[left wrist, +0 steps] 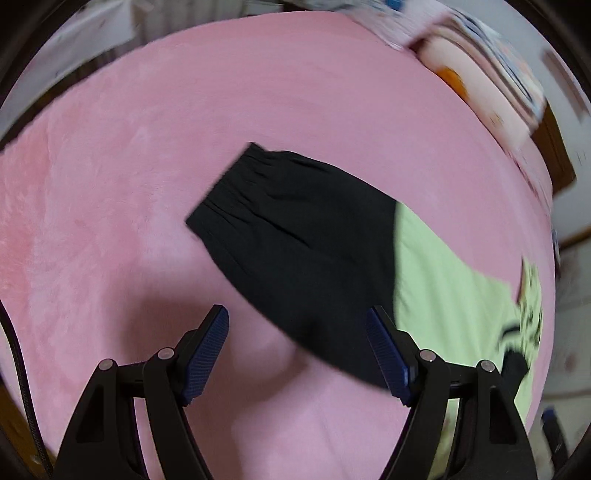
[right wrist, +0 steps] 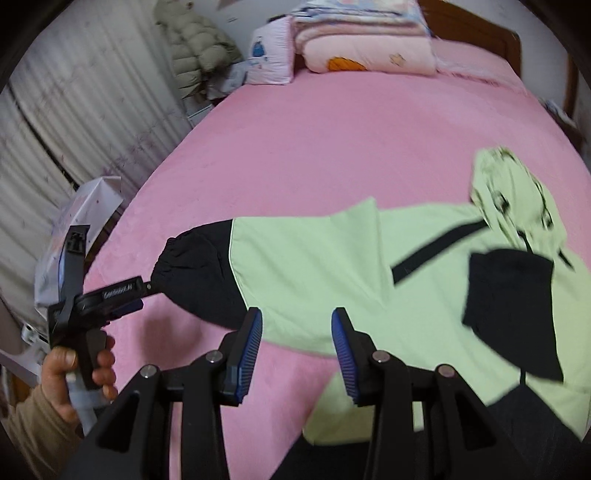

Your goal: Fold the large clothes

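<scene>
A light green jacket (right wrist: 314, 266) with black sleeves lies spread on the pink bed cover (right wrist: 332, 129), its printed hood (right wrist: 506, 192) at the upper right. One black sleeve (right wrist: 199, 280) stretches out to the left. The other black part (right wrist: 513, 314) lies folded over the body. My right gripper (right wrist: 296, 317) hovers open over the jacket's near green edge, nothing between its blue pads. My left gripper (left wrist: 297, 314) is open above the black sleeve (left wrist: 295, 236), holding nothing. In the right wrist view the left gripper (right wrist: 110, 295), in a person's hand (right wrist: 70, 373), sits beside the sleeve's cuff.
Folded quilts (right wrist: 369, 48) and a pillow (right wrist: 269, 55) are stacked at the head of the bed by a wooden headboard (right wrist: 476, 33). A curtain (right wrist: 74, 110), a puffy coat (right wrist: 199, 48) and a white bag (right wrist: 88, 206) stand left of the bed.
</scene>
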The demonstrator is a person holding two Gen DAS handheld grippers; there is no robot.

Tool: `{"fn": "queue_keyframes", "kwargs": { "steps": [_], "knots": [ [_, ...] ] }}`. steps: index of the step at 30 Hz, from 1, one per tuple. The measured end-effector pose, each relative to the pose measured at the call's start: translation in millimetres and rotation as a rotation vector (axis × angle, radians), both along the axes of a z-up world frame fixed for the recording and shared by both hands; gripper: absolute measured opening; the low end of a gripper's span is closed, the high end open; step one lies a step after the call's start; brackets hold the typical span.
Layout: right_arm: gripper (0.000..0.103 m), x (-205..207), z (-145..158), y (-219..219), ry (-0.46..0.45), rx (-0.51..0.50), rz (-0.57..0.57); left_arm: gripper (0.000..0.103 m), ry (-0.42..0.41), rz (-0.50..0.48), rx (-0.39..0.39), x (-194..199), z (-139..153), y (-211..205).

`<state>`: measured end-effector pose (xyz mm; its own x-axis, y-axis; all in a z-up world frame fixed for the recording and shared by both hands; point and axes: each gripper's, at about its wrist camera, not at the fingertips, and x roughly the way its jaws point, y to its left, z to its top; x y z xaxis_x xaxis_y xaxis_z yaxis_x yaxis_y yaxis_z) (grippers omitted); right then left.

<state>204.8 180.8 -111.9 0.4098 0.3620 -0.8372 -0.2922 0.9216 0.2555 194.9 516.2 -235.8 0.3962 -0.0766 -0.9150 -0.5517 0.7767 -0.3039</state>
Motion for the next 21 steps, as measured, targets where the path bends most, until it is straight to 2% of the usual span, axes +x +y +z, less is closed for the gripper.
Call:
{"fn": "queue_keyframes", "kwargs": {
  "steps": [3,6,9,12,14,15,16,17,21],
  "knots": [
    [0.039,8,-18,16,0.014,-0.014,0.016,0.075,0.017,0.067,-0.063,7,-32,26],
    [0.039,13,-39,25,0.055,-0.014,0.018,0.075,0.032,0.093,-0.115,13,-61,40],
    [0.039,16,-57,32,0.095,-0.019,0.023,0.081,0.016,0.079,-0.082,19,-71,41],
    [0.039,19,-69,36,0.116,-0.026,0.026,0.083,0.010,0.055,-0.010,30,-71,32],
    [0.039,21,-73,34,0.123,-0.033,0.023,0.054,0.012,0.040,0.061,37,-67,26],
    [0.039,22,-75,32,0.127,-0.034,0.018,0.022,0.010,0.021,0.101,42,-64,23],
    [0.039,23,-76,30,0.129,-0.035,0.013,0.005,0.006,0.007,0.099,44,-62,22],
    [0.039,23,-77,28,0.131,-0.036,0.006,0.005,-0.002,-0.001,0.082,48,-58,20],
    [0.039,25,-78,12,0.137,-0.034,-0.032,0.002,-0.081,-0.048,0.153,51,-15,-4]
  ]
}}
